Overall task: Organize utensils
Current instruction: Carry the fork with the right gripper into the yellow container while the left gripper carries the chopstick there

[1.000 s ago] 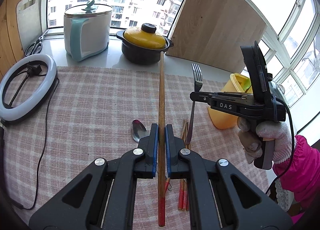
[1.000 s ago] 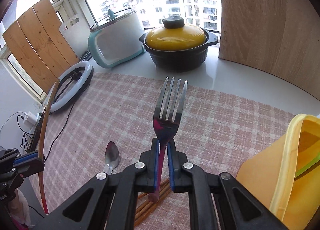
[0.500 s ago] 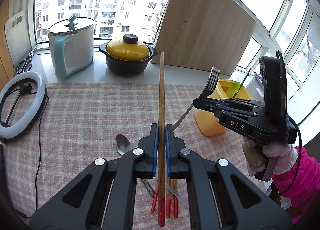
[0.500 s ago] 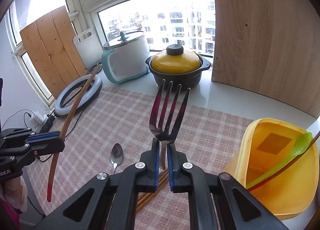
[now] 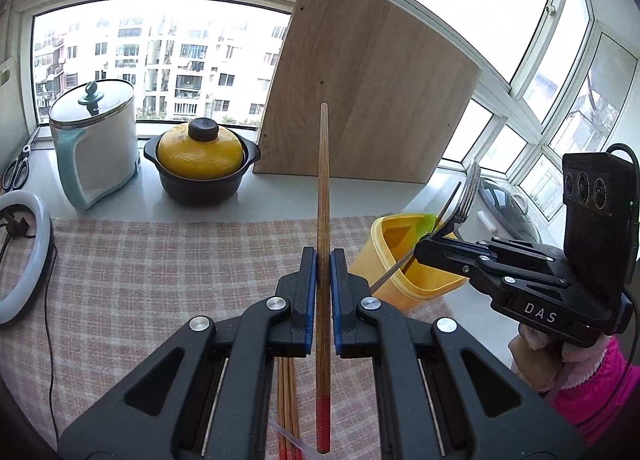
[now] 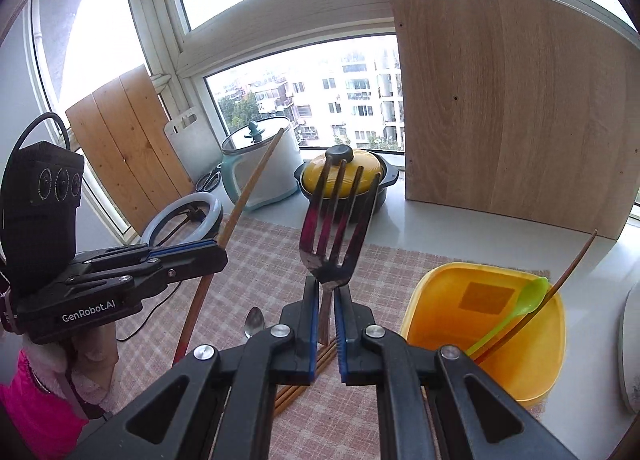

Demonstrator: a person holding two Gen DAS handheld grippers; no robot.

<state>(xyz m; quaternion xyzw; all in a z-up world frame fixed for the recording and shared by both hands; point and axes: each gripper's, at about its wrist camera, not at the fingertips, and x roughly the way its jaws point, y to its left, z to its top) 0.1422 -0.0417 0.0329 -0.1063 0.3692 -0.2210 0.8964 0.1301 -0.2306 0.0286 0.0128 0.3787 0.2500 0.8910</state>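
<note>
With our right tool (image 6: 327, 326) clamped on the steel fork (image 6: 334, 236), we tip it handle-first into the yellow plastic tub (image 6: 486, 320), clear of our left tool (image 5: 323, 292) gripping its red-tipped wooden chopstick (image 5: 322, 220)

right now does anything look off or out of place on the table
Nothing is spilled or damaged. A metal spoon and loose chopsticks lie on the checked cloth outside the yellow container, unsorted.
</note>
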